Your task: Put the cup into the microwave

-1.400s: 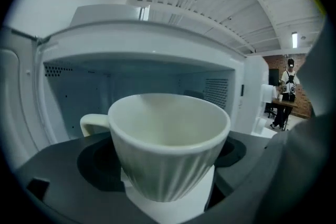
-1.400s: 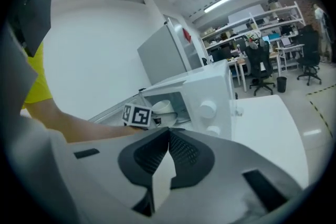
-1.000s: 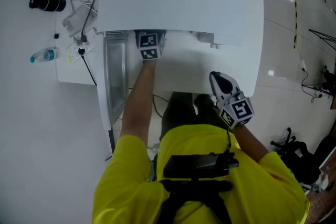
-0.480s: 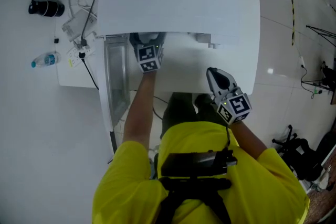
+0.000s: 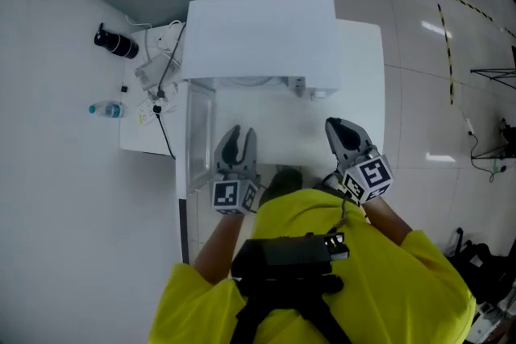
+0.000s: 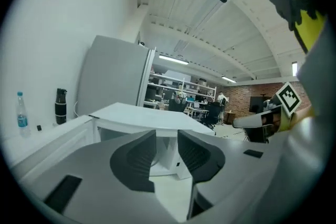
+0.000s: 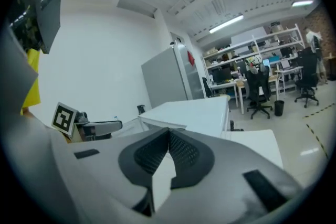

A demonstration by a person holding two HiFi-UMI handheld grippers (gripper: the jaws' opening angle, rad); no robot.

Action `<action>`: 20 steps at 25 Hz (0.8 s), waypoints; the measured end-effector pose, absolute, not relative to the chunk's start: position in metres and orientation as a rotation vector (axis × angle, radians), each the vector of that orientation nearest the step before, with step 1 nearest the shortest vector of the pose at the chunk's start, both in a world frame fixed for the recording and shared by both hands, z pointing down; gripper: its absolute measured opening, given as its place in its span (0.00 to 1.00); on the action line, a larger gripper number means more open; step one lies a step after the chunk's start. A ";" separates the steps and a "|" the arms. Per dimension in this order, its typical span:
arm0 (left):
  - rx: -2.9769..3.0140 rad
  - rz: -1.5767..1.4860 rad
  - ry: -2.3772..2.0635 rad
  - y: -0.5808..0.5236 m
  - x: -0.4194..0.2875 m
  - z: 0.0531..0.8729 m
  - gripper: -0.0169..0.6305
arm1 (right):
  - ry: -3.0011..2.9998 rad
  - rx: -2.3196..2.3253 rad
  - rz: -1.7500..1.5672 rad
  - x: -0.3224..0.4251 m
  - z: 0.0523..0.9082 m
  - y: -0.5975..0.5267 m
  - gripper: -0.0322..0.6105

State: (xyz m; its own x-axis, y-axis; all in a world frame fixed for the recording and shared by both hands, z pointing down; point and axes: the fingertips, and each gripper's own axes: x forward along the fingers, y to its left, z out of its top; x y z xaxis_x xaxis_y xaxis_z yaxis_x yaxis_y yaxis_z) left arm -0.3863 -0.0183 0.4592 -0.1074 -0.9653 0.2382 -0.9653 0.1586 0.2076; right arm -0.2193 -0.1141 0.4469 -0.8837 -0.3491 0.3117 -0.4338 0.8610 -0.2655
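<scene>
No cup shows in any view. The white microwave (image 5: 258, 36) stands on a white table (image 5: 359, 93), its door (image 5: 197, 133) swung open to the left; the inside is hidden under its top. My left gripper (image 5: 236, 142) hangs in front of the opening, apart from it. Its jaws are closing, with a narrow gap and nothing between them. In the left gripper view the left gripper (image 6: 167, 136) points at the microwave (image 6: 142, 115). My right gripper (image 5: 343, 133) hovers to the right, shut and empty. The right gripper view shows the right gripper (image 7: 168, 134) and the microwave (image 7: 194, 107).
A low white side table (image 5: 141, 133) left of the microwave carries a black flask (image 5: 115, 42), a water bottle (image 5: 106, 109) and cables (image 5: 157, 68). Office chairs (image 7: 257, 89) and desks stand far behind. A grey panel (image 6: 113, 76) rises behind the microwave.
My left gripper has pulled back out of the microwave's mouth toward my body and risen, and its jaws have narrowed. The right gripper has risen too. The head has pulled back.
</scene>
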 end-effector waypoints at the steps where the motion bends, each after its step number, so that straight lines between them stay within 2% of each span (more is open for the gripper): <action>1: 1.841 0.007 -2.142 -0.011 -0.381 0.447 0.20 | -2.812 0.591 0.467 -0.213 0.433 -0.112 0.06; 3: 1.815 0.007 -2.180 0.002 -0.369 0.427 0.10 | -2.867 0.593 0.452 -0.197 0.407 -0.109 0.05; 8: 1.862 -0.115 -2.176 0.009 -0.331 0.381 0.10 | -2.938 0.665 0.421 -0.153 0.367 -0.112 0.05; 13: 1.875 -0.065 -2.170 -0.004 -0.314 0.373 0.10 | -2.952 0.738 0.382 -0.118 0.352 -0.120 0.05; 20: 1.951 -0.077 -2.135 -0.021 -0.291 0.362 0.10 | -2.982 0.746 0.374 -0.106 0.343 -0.122 0.05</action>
